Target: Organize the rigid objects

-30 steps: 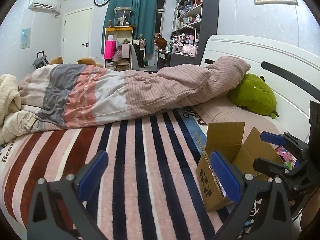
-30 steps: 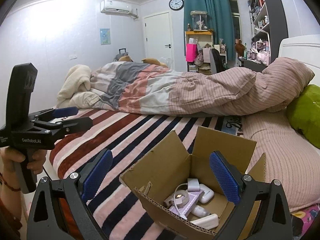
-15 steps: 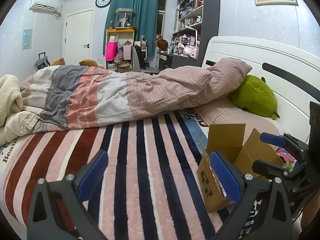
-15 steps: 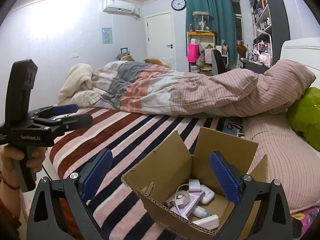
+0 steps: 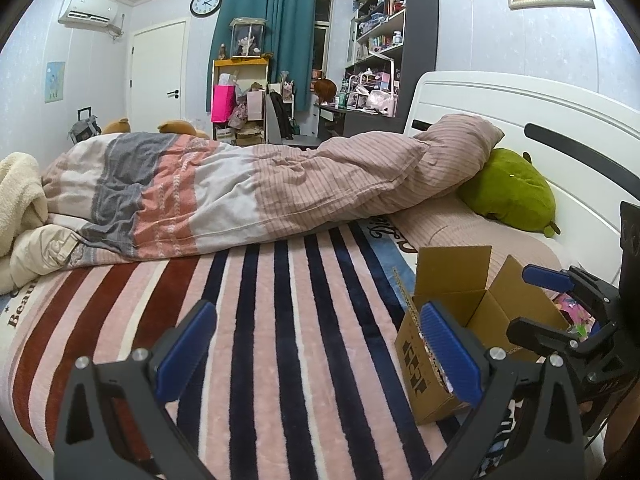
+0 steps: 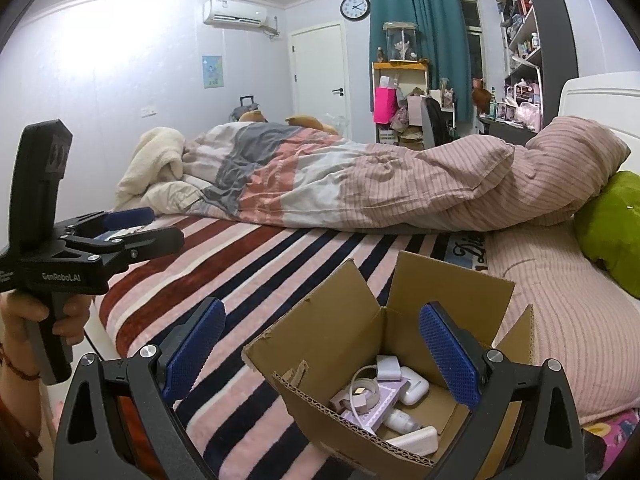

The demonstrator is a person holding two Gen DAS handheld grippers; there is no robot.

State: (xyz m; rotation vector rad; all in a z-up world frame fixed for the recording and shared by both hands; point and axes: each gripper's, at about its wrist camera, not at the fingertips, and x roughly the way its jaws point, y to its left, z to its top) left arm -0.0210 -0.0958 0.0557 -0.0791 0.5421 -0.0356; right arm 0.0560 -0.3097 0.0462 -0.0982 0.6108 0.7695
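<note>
**boxfan:** So where was everything at that point?

**tidyup:** The cardboard box (image 6: 384, 364) sat on the striped blanket (image 5: 280, 340) of the bed, flaps up, right under and ahead of the right tongs (image 6: 320, 350). Inside it lay a pile of small hard stuff: a coiled white cable (image 6: 362, 394), a white plug (image 6: 388, 368), a white earbud case (image 6: 414, 386), a small white bottle (image 6: 402, 422) and a lilac card (image 6: 380, 404) underneath. The right tongs were spread wide with nothing between the pads. The left tongs (image 5: 316, 354) were also wide apart and empty, with the box off to their right and only blanket in front of them.

**boxfan:** So packing or unpacking?

**tidyup:** Couldn't tell tbh. Things in the box and nothing loose on the blanket fits both: everything already gathered in, or about to be lifted out and laid in order.

**boxfan:** Any tips either way?

**tidyup:** My guess: anything going through that opening should go straight down between the flaps, because the near flap (image 6: 316, 320) leaned inward. The cable looked floppy and tangle-prone; the earbud case was smooth and rounded, so I'd have squeezed it across its flat sides. The left tongs could have steadied the box wall, since the soft bed wouldn't.
</note>
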